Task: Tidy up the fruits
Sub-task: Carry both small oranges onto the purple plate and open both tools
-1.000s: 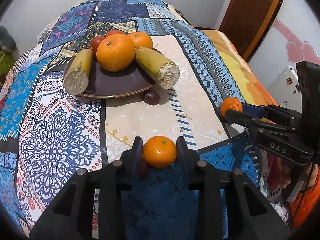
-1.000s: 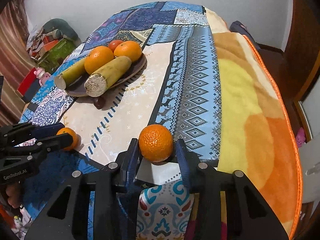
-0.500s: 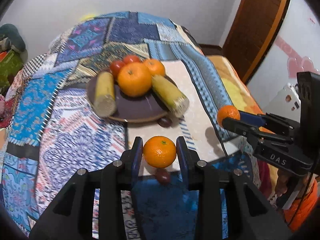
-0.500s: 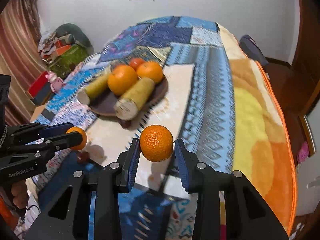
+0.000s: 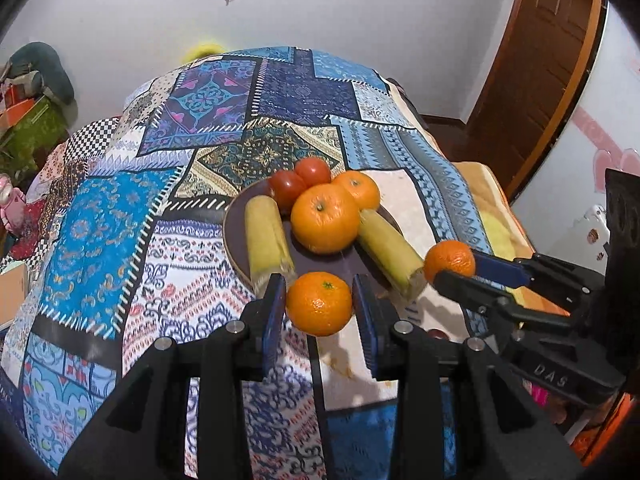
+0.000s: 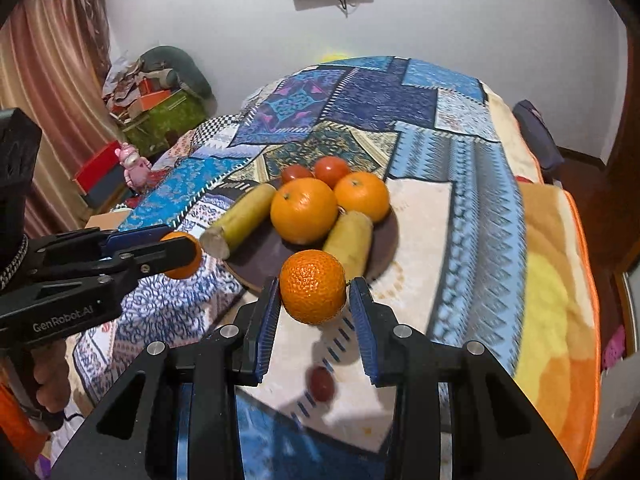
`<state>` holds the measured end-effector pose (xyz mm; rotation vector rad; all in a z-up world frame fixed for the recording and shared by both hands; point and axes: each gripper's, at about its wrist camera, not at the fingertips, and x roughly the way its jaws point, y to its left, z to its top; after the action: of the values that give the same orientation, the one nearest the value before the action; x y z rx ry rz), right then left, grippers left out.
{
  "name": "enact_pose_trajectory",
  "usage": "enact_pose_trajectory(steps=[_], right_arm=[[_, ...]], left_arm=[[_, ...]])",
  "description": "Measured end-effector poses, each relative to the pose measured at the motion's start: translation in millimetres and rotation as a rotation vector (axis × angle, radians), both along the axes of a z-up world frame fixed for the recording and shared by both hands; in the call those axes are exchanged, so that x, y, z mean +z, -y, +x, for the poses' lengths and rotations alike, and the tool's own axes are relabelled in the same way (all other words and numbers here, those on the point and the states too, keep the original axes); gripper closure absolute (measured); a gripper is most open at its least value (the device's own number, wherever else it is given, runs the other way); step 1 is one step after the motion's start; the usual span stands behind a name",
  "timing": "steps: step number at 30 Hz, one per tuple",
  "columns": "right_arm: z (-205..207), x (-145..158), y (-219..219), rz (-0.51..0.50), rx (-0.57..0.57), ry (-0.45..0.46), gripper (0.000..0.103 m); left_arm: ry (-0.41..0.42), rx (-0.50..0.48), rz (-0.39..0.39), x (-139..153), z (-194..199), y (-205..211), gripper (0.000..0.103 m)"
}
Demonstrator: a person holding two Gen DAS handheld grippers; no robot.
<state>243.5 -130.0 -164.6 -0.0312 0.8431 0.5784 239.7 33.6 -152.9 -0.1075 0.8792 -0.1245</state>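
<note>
My left gripper (image 5: 320, 306) is shut on a small mandarin (image 5: 319, 303), held in the air just in front of the dark plate (image 5: 320, 262). My right gripper (image 6: 314, 300) is shut on another mandarin (image 6: 313, 286), also lifted near the plate's (image 6: 386, 240) front edge. The plate holds a big orange (image 5: 325, 218), a smaller orange (image 5: 357, 189), two tomatoes (image 5: 287, 187) and two sugarcane pieces (image 5: 264, 240). The right gripper also shows in the left wrist view (image 5: 450, 266), the left gripper in the right wrist view (image 6: 180, 250).
A small dark red fruit (image 6: 321, 384) lies on the patchwork tablecloth (image 5: 120, 220) below the right gripper. A wooden door (image 5: 532, 60) stands at the right, clutter and a curtain (image 6: 52, 100) at the left. An orange blanket (image 6: 560, 300) covers the table's right side.
Both grippers have risen off the cloth with their mandarins and moved forward toward the plate, which now sits just beyond the fingertips.
</note>
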Motion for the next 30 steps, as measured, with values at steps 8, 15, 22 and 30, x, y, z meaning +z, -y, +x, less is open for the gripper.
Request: enact_pose_trajectory(steps=[8, 15, 22, 30], right_arm=[[19.3, -3.0, -20.0, -0.013, 0.029, -0.004, 0.070], [28.4, -10.9, -31.9, -0.035, 0.058, -0.013, 0.070], [32.7, -17.3, -38.0, -0.055, 0.073, -0.024, 0.068], [31.6, -15.1, -27.9, -0.046, 0.064, -0.034, 0.068]], left_arm=[[-0.003, 0.004, 0.003, -5.9, 29.3, -3.8, 0.069], [-0.030, 0.007, -0.021, -16.8, 48.8, -9.4, 0.069], [-0.040, -0.004, -0.007, -21.8, 54.9, -5.0, 0.068], [-0.037, 0.005, -0.018, -17.3, 47.1, -8.4, 0.067]])
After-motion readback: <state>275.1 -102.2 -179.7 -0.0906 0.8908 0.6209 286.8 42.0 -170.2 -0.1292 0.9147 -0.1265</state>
